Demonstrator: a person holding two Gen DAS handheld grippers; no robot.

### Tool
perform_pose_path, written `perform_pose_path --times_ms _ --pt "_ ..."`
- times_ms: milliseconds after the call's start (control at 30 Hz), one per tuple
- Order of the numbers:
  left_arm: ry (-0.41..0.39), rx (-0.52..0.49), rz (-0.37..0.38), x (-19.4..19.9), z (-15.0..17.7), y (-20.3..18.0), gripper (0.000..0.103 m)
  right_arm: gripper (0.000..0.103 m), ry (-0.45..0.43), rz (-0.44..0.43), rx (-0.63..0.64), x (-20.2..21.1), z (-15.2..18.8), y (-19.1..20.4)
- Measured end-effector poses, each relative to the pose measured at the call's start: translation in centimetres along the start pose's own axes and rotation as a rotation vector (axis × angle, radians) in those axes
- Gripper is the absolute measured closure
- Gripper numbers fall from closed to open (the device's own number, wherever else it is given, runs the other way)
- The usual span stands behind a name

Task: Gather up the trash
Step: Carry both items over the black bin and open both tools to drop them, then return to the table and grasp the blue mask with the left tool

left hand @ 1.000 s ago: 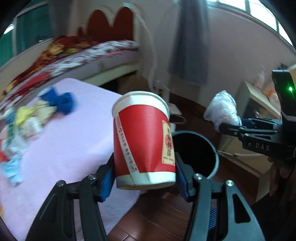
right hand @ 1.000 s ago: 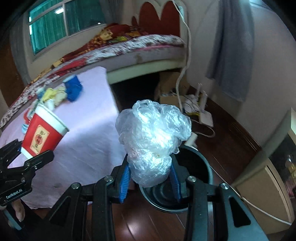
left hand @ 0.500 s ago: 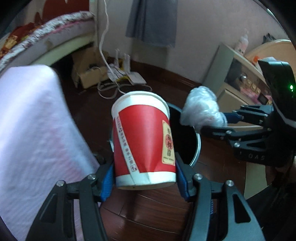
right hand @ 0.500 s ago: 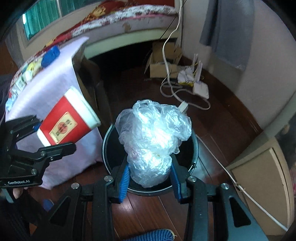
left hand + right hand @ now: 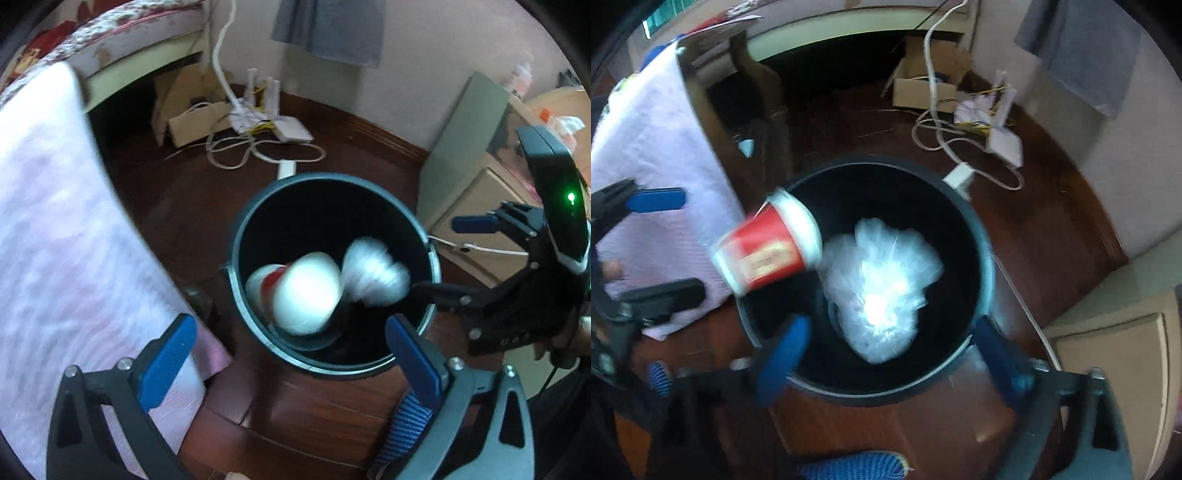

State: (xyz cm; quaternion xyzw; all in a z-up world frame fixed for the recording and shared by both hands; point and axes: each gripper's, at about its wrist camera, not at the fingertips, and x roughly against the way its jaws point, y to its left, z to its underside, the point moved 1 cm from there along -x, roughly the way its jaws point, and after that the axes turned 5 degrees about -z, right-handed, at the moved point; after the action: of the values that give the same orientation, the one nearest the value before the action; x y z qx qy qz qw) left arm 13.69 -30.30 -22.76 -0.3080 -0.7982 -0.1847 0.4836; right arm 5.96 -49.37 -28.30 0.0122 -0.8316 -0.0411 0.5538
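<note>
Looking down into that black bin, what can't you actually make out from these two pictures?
- Left wrist view: print on the red paper cup is lost to motion blur.
- Both views: whether the plastic bag has landed is unclear; it is blurred.
- Both views: the bin floor is hidden by darkness, cup and bag.

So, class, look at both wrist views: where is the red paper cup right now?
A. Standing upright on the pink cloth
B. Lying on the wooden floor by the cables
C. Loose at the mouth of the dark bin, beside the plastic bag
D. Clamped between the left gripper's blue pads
C: the red paper cup, blurred, is at the dark bin mouth beside the plastic bag, with no pads touching it.
</note>
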Motion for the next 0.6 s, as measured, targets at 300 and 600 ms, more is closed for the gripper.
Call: perform_pose_path --times_ms 300,600 --pt "-0.110 0.078 -0.082 6.5 1.5 1.4 0.001 0.005 -0.068 0.052 -0.065 4.2 0.5 0.0" --pt "-0.195 0.140 -0.123 12.3 3.0 3.4 0.001 0.002 -0.199 0.043 -0.104 10.5 0.1 3.1"
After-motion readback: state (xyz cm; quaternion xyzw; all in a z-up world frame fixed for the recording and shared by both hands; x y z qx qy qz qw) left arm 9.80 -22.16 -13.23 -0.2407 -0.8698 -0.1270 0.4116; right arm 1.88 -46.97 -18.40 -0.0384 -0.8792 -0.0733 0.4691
